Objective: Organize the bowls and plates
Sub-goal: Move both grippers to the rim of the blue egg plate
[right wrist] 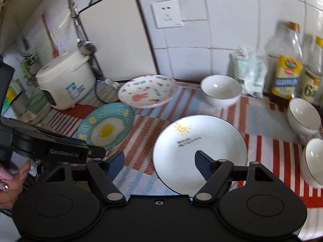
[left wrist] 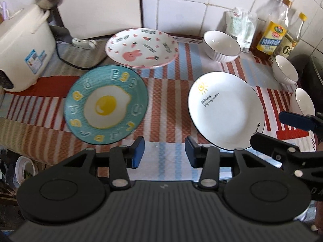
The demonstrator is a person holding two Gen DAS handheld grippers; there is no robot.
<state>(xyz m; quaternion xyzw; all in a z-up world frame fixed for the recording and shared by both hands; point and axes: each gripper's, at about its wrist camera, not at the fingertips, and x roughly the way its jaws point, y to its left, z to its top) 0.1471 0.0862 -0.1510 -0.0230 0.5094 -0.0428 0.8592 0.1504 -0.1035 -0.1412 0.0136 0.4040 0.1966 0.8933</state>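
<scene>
Three plates lie flat and apart on a striped cloth: a teal plate with a fried egg picture, a pink rabbit plate behind it, and a white plate with a sun drawing to the right. Three white bowls stand upright at the right: one at the back, one further right, and one nearest. My left gripper hangs open and empty over the cloth between the teal and white plates. My right gripper is open and empty, its right finger above the white plate.
A white rice cooker with its cord stands at the back left. A cutting board leans on the tiled wall under a socket. Oil bottles and a bag fill the back right corner. A person's hand shows at the left.
</scene>
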